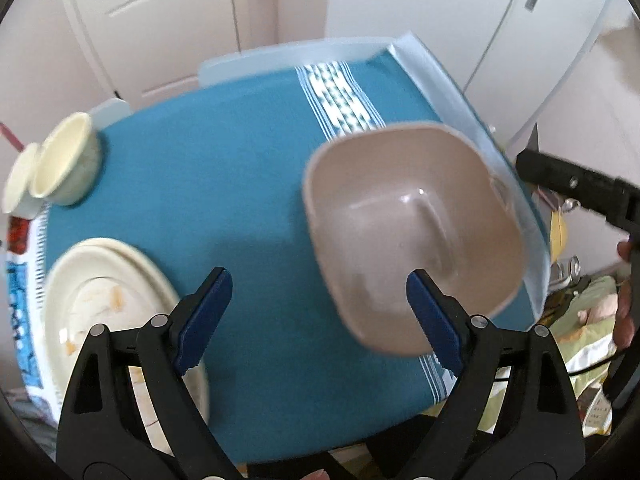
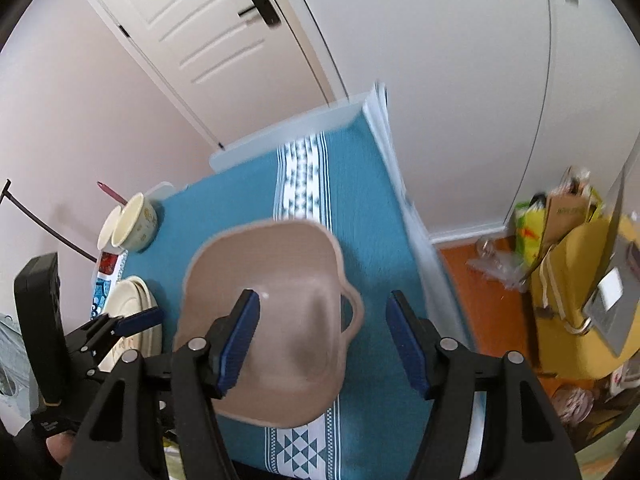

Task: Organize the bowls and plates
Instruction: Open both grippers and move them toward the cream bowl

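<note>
Covering most of both views, blue tablecloth [image 1: 240, 200] w/ white patterned stripe. Beige square bowl [image 1: 412, 236] sits on it, center-right in left view, center in right view. Cream plates [image 1: 104, 304] lower left; small cream bowls [image 1: 64, 164] upper left. Left gripper [image 1: 316, 320] wide open, holding nothing; right gripper [image 2: 322, 340] open approx. halfway, empty, above bowl.

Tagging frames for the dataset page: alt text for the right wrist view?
A beige square bowl with side handles sits on a teal tablecloth, below the right gripper, whose blue-padded jaws stand open and empty. At left are stacked cream plates, a cream bowl and the left gripper.
</note>
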Available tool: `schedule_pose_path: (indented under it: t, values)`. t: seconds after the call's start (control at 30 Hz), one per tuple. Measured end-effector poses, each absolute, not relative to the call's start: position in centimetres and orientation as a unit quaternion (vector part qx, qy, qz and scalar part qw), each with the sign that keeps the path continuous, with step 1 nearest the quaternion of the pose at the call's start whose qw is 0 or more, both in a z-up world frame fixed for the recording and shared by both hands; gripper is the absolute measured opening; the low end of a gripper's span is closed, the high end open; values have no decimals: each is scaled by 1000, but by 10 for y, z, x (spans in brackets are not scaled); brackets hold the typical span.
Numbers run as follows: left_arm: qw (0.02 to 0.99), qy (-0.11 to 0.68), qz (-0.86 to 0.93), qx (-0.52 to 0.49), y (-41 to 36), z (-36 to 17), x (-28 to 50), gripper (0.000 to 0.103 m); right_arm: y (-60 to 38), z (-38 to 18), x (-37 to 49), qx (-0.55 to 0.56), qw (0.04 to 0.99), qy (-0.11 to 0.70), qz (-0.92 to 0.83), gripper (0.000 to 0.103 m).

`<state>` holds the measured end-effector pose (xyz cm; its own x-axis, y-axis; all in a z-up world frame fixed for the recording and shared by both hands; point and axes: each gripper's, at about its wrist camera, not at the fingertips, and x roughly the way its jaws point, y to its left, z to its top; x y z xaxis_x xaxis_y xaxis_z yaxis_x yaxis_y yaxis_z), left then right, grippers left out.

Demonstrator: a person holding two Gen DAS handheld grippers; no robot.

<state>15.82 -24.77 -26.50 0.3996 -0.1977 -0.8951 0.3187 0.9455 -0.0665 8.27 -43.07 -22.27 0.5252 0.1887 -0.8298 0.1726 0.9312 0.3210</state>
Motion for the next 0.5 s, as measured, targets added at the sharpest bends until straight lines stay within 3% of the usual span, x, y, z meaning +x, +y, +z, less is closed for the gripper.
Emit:
schedule_pose_path:
  t: [0.1, 0.13, 0.17, 0.23, 0.27, 0.37, 0.5]
  values:
    - [862, 486, -136, 49, -229, -224, 147, 88, -422, -188, 86, 159, 873, 461, 22, 61]
    - [872, 470, -127, 48, -223, -210, 143, 88, -415, -175, 89, 148, 880, 450, 34, 66]
    - [888, 443, -113, 44, -213, -189, 137, 88, -408, -166, 91, 140, 885, 442, 43, 82]
    - [913, 397, -84, 38, -195, -157, 127, 96, -392, -145, 98, 124, 899, 415, 67, 100]
    - [927, 369, -62, 36, -184, -140, 121, 102, -383, -135, 101, 115, 905, 401, 78, 101]
    - [951, 307, -19, 23, -152, -103, 110, 103, -351, -109, 115, 91, 917, 371, 115, 102]
    - [945, 326, 1, -4, -106, -98, 125, 103, -307, -90, 141, 60, 916, 371, 138, 102]
